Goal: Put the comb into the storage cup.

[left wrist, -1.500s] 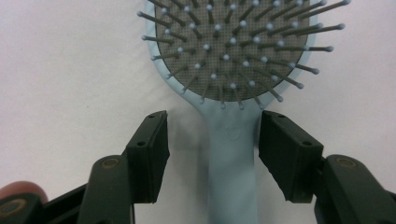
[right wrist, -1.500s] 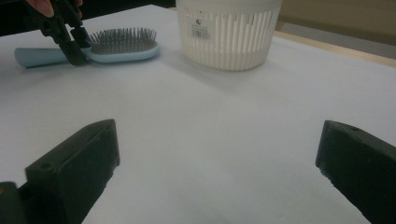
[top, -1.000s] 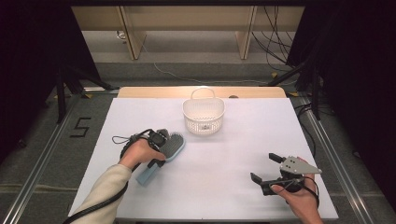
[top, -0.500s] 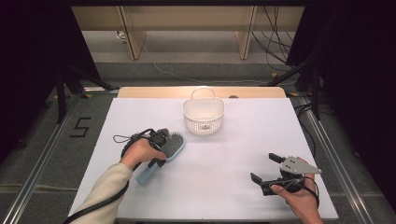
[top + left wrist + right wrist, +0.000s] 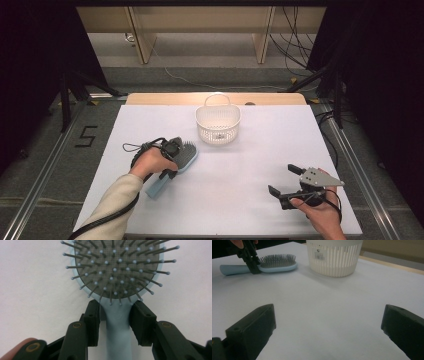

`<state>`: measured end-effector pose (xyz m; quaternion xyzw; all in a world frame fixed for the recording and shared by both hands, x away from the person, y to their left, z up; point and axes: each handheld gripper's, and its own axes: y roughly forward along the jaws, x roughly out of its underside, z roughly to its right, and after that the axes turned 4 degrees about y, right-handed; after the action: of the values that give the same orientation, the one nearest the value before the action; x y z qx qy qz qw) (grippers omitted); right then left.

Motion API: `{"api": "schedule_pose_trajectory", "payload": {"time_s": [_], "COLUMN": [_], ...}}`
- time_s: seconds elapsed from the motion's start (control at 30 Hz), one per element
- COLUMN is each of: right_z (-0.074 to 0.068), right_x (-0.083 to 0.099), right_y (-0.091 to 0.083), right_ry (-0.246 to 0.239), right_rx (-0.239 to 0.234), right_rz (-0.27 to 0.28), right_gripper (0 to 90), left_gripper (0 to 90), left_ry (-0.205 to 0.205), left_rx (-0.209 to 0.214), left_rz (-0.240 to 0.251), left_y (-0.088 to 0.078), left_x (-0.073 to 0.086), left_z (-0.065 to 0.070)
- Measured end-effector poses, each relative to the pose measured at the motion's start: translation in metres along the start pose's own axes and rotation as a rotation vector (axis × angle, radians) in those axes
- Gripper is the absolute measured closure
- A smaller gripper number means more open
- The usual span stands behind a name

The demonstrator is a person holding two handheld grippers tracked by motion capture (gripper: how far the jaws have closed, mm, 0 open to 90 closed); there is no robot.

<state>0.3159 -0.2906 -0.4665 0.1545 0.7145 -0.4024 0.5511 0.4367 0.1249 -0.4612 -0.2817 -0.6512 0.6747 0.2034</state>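
Observation:
A light blue hairbrush lies bristles-up on the white table, its head toward the basket. My left gripper straddles the brush's neck, one jaw on each side of the handle. Its jaws have just been closing, and the pads stand very near the handle's sides without a clear press. The right gripper view shows that gripper at the brush. My right gripper hovers open near the front right, with bare table between its jaws.
A white slotted basket with a handle stands at the back middle of the table, close to the brush head; it shows again as the basket ahead of the right gripper. A wooden strip runs along the far edge.

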Motion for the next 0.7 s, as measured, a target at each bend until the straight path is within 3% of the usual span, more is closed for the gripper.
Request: {"api": "schedule_pose_trajectory", "payload": {"time_s": [0.7], "right_z": [-0.0001], "right_x": [0.0003], "right_y": [0.0001], "right_ry": [0.001], "right_rx": [-0.001], "right_rz": [-0.001], "right_gripper": [0.3], "left_gripper": [67.2], "left_ry": [-0.038], "left_rx": [0.009], "left_rz": [-0.023], "left_y": [-0.0003], "left_x": [-0.0001], "left_z": [0.0007]}}
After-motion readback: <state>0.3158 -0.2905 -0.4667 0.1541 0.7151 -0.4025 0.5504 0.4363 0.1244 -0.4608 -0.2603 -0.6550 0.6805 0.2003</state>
